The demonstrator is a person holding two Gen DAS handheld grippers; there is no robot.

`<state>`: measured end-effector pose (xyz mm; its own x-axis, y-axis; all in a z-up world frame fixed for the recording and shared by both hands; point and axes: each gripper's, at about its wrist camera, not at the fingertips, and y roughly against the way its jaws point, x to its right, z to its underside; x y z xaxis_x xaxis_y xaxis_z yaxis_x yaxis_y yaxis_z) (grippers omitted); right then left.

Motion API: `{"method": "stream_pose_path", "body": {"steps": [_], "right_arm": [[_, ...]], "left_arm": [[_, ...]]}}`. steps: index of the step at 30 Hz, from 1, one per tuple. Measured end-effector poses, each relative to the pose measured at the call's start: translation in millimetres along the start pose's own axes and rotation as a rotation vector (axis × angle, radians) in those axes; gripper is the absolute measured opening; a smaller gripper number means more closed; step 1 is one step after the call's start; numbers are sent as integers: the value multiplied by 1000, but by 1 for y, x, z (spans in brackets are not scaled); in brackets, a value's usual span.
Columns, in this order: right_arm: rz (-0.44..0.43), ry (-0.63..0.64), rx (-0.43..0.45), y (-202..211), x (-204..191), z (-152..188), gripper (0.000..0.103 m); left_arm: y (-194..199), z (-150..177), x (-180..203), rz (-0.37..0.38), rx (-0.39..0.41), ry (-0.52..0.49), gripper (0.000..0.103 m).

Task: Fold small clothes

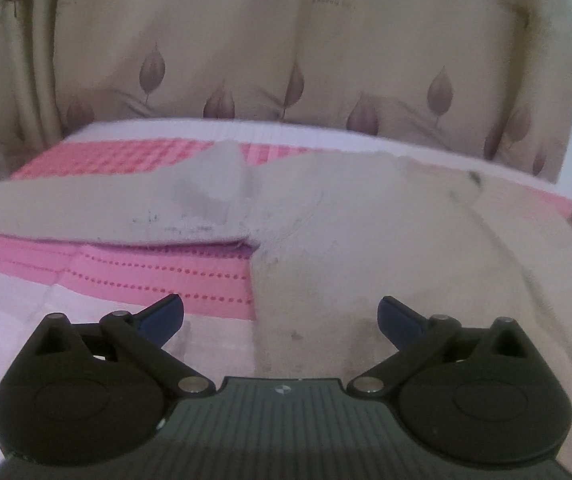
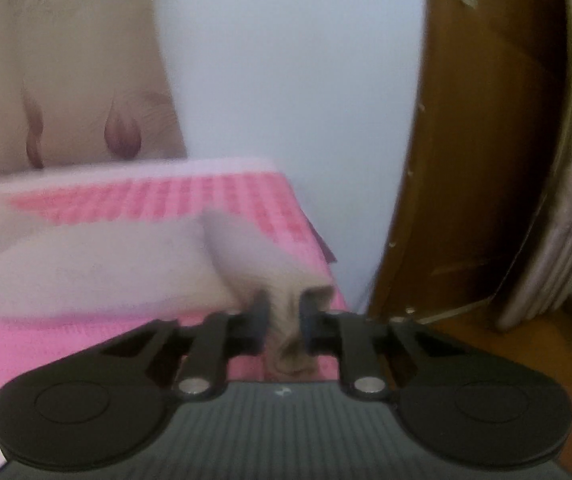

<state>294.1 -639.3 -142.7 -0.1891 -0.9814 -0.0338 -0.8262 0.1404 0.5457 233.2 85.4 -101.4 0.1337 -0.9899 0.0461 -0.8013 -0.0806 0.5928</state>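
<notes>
A small beige garment [image 1: 345, 216] lies spread on the pink and white bed cover [image 1: 146, 276]. One sleeve [image 1: 106, 208] reaches out to the left, with a darker fold near its base. My left gripper [image 1: 281, 312] hovers over the garment's near edge, its blue-tipped jaws wide open and nothing between them. In the right wrist view, a bunched end of the same beige garment [image 2: 98, 264] runs down into my right gripper [image 2: 284, 312], which is shut on the cloth. That view is blurred.
A beige curtain with a purple leaf print [image 1: 246, 52] hangs behind the bed. To the right of the bed stand a white wall [image 2: 293, 80] and a brown wooden door [image 2: 481, 168]. The bed's right corner [image 2: 317, 240] drops off just beyond the held cloth.
</notes>
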Motion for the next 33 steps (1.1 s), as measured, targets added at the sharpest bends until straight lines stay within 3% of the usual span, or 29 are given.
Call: {"method": "stream_pose_path", "body": {"steps": [3, 7, 11, 15, 17, 19, 21, 22, 23, 25, 27, 33], "right_arm": [[-112, -231, 53, 15, 17, -12, 16], [-216, -404, 94, 40, 22, -25, 16], [-331, -553, 118, 58, 8, -47, 10], [-422, -574, 152, 78, -35, -77, 10], [-394, -511, 166, 87, -59, -91, 10], [-262, -301, 194, 99, -81, -99, 12], [-220, -123, 116, 95, -96, -93, 35], [-185, -25, 45, 89, -108, -83, 64], [-145, 66, 13, 83, -120, -70, 83], [-76, 259, -15, 73, -144, -40, 85], [-31, 341, -54, 56, -155, -17, 85], [-11, 276, -102, 22, -124, 11, 83]], "left_arm": [[-1, -1, -8, -7, 3, 31, 102], [-2, -3, -19, -29, 37, 69, 103], [-5, -6, -29, -31, 59, 110, 103], [1, -5, -35, -3, 109, 138, 103], [-1, -5, -40, 36, 100, 157, 103], [1, -4, -46, 54, 105, 192, 103], [0, -3, -54, 75, 105, 244, 103], [-1, -2, -58, 94, 99, 268, 103], [-3, -2, -60, 102, 93, 291, 103], [-4, -1, -65, 108, 93, 329, 103], [-3, -1, -65, 110, 96, 331, 103], [-4, -2, -61, 90, 85, 310, 103]]}}
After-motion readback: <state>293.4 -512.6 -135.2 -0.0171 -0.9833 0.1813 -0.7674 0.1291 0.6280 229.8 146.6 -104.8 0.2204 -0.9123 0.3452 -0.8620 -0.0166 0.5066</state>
